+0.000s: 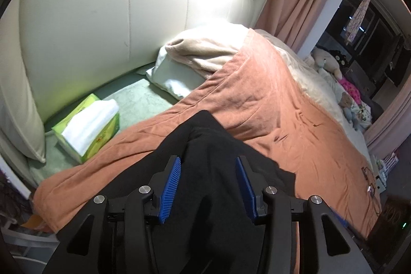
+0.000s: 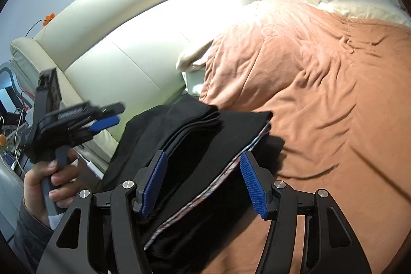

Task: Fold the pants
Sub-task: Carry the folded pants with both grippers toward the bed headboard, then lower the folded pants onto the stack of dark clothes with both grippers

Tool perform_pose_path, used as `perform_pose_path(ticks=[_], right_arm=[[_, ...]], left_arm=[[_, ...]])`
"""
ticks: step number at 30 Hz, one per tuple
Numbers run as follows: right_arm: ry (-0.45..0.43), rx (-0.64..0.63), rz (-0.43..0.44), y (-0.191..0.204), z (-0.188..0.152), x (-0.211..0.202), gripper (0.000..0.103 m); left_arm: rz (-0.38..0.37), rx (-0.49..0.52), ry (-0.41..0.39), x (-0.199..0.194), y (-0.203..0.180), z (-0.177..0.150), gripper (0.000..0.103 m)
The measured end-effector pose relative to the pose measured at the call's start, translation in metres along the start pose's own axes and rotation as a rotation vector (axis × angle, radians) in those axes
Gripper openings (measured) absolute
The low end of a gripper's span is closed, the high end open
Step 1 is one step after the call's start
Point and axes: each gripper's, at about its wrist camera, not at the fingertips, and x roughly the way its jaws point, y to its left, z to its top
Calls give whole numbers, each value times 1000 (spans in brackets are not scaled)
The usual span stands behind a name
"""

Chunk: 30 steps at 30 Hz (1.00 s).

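Note:
The black pants (image 1: 205, 145) lie folded in layers on the orange quilt (image 1: 269, 104). In the right wrist view the folded stack (image 2: 190, 145) shows a patterned inner waistband edge. My left gripper (image 1: 208, 163) is open above the pants, with fabric between its blue pads (image 1: 170, 186), not pinched. It also shows in the right wrist view (image 2: 102, 120), held in a hand left of the pants. My right gripper (image 2: 203, 158) is open, its blue pads (image 2: 253, 184) straddling the stack's near edge.
A green tissue pack (image 1: 87, 127) lies on the green sheet by the cream headboard (image 1: 123, 12). A pillow (image 1: 177, 76) and beige blanket sit at the head. Plush toys (image 1: 331, 60) line the far side. Cables and clutter (image 2: 15, 125) stand beside the bed.

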Motion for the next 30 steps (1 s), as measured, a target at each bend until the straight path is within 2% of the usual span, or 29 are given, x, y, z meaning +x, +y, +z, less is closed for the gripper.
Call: perform_pose_path(ticks=[4, 7, 12, 16, 21, 30], right_arm=[[57, -55, 39, 16, 13, 14, 58], [136, 28, 129, 11, 27, 29, 58], [228, 148, 211, -12, 38, 63, 58], [264, 185, 214, -20, 41, 89, 70], [309, 247, 254, -29, 39, 118, 70], [380, 284, 224, -25, 42, 157, 70]], left_arm=[[56, -10, 16, -5, 16, -12, 46], [62, -43, 29, -9, 32, -21, 46], [60, -56, 43, -16, 47, -34, 46], [67, -61, 67, -9, 55, -41, 46], [67, -69, 90, 0, 65, -49, 46], [38, -78, 119, 4, 74, -61, 46]])
